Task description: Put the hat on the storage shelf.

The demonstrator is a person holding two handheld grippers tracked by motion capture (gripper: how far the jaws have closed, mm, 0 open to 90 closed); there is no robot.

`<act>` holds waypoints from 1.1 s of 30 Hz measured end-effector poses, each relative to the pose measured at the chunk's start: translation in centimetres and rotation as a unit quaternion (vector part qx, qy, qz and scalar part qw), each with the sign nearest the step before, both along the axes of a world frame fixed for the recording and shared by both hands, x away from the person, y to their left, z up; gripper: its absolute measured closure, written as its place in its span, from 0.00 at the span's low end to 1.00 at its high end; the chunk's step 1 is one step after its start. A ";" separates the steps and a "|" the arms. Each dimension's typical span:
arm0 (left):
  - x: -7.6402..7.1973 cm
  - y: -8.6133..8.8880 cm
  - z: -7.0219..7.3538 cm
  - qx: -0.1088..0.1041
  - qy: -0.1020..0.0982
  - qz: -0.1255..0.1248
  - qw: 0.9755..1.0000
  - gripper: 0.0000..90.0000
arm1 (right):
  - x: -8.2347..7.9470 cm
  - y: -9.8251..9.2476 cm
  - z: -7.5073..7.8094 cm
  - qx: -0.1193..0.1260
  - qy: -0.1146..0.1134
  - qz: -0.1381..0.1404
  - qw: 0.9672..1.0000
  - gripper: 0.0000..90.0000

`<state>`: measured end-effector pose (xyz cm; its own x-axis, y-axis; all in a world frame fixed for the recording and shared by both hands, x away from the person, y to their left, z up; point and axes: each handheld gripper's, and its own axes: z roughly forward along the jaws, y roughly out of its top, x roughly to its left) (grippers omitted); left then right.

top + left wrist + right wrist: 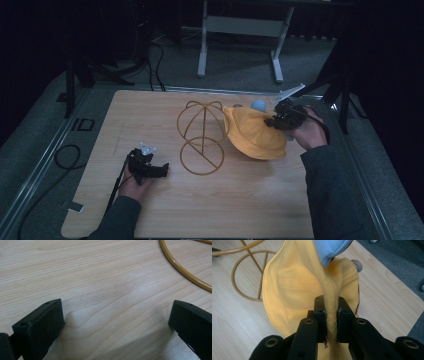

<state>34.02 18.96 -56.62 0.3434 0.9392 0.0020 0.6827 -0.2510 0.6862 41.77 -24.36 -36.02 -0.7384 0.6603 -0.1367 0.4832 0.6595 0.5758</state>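
Right gripper (331, 315) pinches a bunched fold of the yellow hat (294, 285), which hangs ahead of its jaws beside the wire stand (201, 137); no readable writing.

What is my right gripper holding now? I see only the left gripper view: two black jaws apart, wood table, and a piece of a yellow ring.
Observer: The right gripper is shut on a bunched fold of the yellow hat.
Operator: Is the hat already on something?
Observer: No. In the high view it hangs beside the wire stand, on that stand's right, not over its dome.
Operator: The yellow ring I see, what is it?
Observer: It is the round base of the wire stand, lying flat on the table.
Operator: Is there anything else with the hat?
Observer: Yes, a light blue piece shows at the hat's top in the right gripper view; what it is I cannot tell.
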 end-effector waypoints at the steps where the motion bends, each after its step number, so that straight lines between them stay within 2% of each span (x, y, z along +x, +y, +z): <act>1: 0.0 0.0 0.0 0.000 0.000 0.000 1.000 0.00 | 0.0 0.0 0.0 0.000 0.000 0.000 1.000 0.91; 13: 0.0 0.0 0.0 -0.001 0.000 0.001 1.000 0.00 | 0.0 -0.6 0.9 0.028 -0.025 -0.017 0.999 0.91; 22: 0.0 0.0 0.0 -0.002 0.000 0.001 1.000 0.00 | -0.2 -1.3 2.1 0.056 -0.040 -0.023 0.997 0.91; 28: 0.0 0.0 0.0 -0.002 0.000 0.000 1.000 0.00 | -0.3 -1.4 2.5 0.059 -0.048 -0.026 0.997 0.91; 33: 0.0 0.0 0.0 -0.001 0.000 0.000 1.000 0.00 | -0.4 -1.6 2.9 0.072 -0.055 -0.022 0.996 0.91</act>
<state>34.02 18.95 -56.62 0.3426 0.9395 -0.0008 0.6831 -0.2485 0.6867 41.39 -25.92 -33.14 -0.6936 0.7110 -0.1155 0.4397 0.5450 0.7139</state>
